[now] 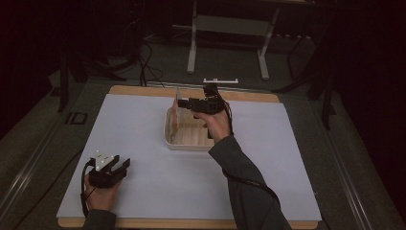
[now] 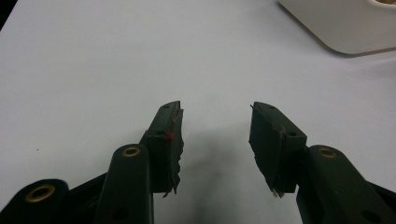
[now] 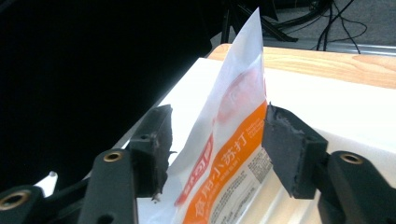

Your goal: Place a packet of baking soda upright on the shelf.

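Two gripper views, left gripper (image 2: 215, 140) over bare sheet (image 2: 93, 70), right gripper (image 3: 217, 149) astride packet (image 3: 229, 154)

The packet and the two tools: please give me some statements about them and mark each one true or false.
1. The packet stands upright at the white tray. True.
2. The right tool is shut tight on the packet. False: its jaws stand apart, one on each side of the packet.
3. The left tool is open and holds nothing. True.
4. The left tool reaches into the tray. False: it is low over the white sheet, apart from the tray.
5. The packet has an orange band with print. True.
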The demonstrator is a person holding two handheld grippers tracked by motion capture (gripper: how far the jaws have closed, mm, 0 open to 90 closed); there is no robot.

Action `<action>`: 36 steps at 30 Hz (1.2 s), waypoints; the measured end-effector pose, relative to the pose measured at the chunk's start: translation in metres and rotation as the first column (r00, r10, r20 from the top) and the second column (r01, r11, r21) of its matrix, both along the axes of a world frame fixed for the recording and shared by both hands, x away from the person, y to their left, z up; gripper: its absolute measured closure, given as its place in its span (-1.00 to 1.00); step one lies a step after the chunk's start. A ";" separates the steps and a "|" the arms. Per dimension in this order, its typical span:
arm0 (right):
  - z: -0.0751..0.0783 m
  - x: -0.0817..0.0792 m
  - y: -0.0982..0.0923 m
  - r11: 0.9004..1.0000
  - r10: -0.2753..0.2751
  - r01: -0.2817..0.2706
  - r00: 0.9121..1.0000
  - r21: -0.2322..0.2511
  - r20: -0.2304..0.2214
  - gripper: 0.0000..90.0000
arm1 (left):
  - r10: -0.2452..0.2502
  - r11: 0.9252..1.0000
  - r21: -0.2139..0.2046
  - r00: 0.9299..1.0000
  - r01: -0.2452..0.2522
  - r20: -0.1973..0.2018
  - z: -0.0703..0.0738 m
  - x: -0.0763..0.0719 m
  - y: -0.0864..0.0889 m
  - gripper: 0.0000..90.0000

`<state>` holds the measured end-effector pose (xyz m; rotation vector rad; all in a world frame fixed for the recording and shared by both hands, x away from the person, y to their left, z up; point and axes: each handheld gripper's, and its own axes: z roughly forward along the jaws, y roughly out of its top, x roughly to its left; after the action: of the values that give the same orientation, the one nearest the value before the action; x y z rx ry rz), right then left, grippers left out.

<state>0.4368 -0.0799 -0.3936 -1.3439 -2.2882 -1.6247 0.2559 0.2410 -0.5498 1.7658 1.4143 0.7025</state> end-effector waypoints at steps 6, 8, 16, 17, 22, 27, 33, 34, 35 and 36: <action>0.005 -0.007 -0.008 1.000 0.022 -0.021 1.000 -0.023 0.015 -0.13 | 0.001 1.000 0.001 1.000 -0.001 0.001 0.000 0.000 0.000 0.19; 0.006 -0.009 -0.011 0.999 0.032 -0.031 0.999 -0.031 0.022 -0.14 | 0.001 1.000 0.001 1.000 -0.001 0.001 0.000 0.000 0.000 0.19; 0.015 -0.023 -0.023 0.997 0.068 -0.065 0.996 -0.050 0.053 -0.14 | 0.003 1.000 -0.001 1.000 -0.003 0.004 0.000 0.000 0.000 0.19; 0.015 -0.025 -0.024 0.996 0.075 -0.072 0.996 -0.056 0.056 -0.14 | 0.003 1.000 -0.002 1.000 -0.003 0.004 0.000 0.000 0.000 0.19; 0.018 -0.036 -0.030 0.991 0.098 -0.091 0.992 -0.093 0.073 -0.14 | 0.004 1.000 -0.001 1.000 -0.004 0.007 0.000 -0.001 0.000 0.19; 0.019 -0.047 -0.039 0.990 0.110 -0.101 0.990 -0.101 0.086 -0.13 | 0.003 1.000 -0.001 1.000 -0.003 0.009 0.000 -0.001 0.000 0.18; 0.012 -0.060 -0.053 0.988 0.115 -0.104 0.989 -0.115 0.094 -0.11 | 0.004 1.000 0.000 1.000 -0.004 0.013 0.000 -0.001 0.000 0.18; 0.006 -0.065 -0.059 0.986 0.114 -0.100 0.988 -0.132 0.101 -0.11 | 0.004 1.000 0.001 1.000 -0.004 0.013 0.000 -0.001 0.000 0.18; 0.001 -0.068 -0.064 0.985 0.106 -0.090 0.989 -0.145 0.105 -0.11 | 0.004 1.000 0.001 1.000 -0.004 0.012 0.000 -0.001 0.000 0.18; -0.004 -0.071 -0.069 0.985 0.099 -0.082 0.989 -0.155 0.107 -0.11 | 0.005 1.000 0.002 1.000 -0.005 0.011 0.000 -0.001 0.000 0.18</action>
<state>0.3657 -0.1490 -0.3979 -1.1813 -2.5439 -1.5689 0.2550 0.2410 -0.5497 1.7582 1.4117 0.7147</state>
